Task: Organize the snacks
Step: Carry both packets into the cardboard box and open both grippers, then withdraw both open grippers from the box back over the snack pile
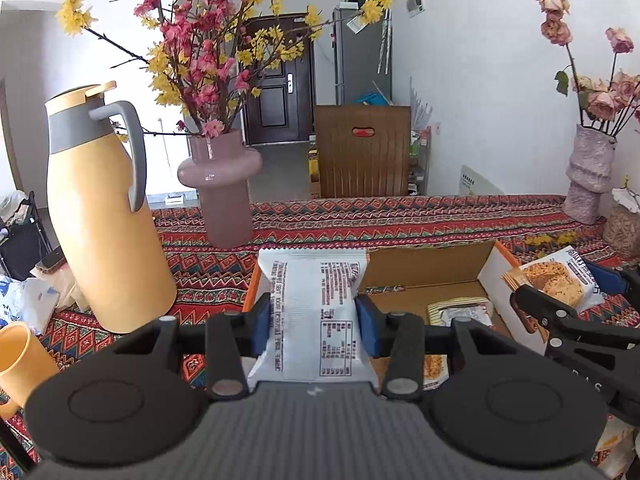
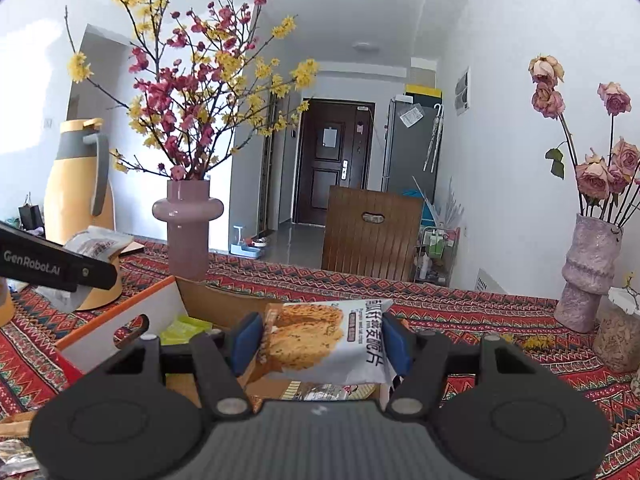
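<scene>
- Left hand-held gripper (image 1: 316,320): blue pads clamped on the two long edges of a white snack packet (image 1: 314,312), jaws narrowed to the packet's width.
- Packet's long axis along the fingers, pointing away from the camera; crimped end farthest out, printed back side up, small black text and a table, too fine to read.
- Near end of that packet cut off behind the gripper body.
- Right hand-held gripper (image 2: 322,342): blue pads pressed on both sides of a second snack packet (image 2: 320,340), jaws roughly half apart.
- Second packet crosswise between the pads, long axis side to side, face up: white wrapper, picture of golden crisp slices, dark lettering along the right end.
- Underside and near edge of it hidden behind the gripper frame.
- Below and just ahead of both grippers, an open cardboard box (image 1: 428,276) with orange-edged flaps on the patterned table (image 1: 400,216); more packets (image 1: 456,312) inside, partly blocked, hard to make out.
- Ahead and left of the left gripper, a yellow jug (image 1: 104,216), a pink vase (image 1: 224,184) with blossom branches; far right, a second vase (image 1: 588,176) with dried roses.
</scene>
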`<action>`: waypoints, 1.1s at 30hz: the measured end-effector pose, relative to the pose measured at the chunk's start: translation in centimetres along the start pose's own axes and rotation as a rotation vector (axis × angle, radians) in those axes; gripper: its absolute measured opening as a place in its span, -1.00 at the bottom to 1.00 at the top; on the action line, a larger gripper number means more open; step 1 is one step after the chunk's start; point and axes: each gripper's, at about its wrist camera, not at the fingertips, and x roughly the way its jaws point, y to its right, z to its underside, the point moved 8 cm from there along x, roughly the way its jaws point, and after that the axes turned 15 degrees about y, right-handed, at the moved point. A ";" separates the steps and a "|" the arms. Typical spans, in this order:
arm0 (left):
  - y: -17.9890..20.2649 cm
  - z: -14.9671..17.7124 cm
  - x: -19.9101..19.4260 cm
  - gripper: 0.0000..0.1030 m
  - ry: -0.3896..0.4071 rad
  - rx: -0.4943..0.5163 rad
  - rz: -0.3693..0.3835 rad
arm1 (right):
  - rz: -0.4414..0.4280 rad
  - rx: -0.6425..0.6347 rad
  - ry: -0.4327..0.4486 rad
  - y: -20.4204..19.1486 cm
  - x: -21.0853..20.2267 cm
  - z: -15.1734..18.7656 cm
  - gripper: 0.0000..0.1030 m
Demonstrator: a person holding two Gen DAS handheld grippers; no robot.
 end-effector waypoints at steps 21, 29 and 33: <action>-0.9 2.5 3.7 0.76 -0.067 0.020 -0.090 | 0.014 0.000 -0.135 0.9 3.6 3.5 0.90; -1.1 1.8 1.9 1.00 -0.029 -0.004 -0.076 | 0.003 0.020 -0.085 0.9 1.0 2.1 1.00; -1.4 1.9 0.5 1.00 -0.013 -0.026 -0.067 | -0.011 0.038 -0.060 0.6 -0.7 1.2 1.00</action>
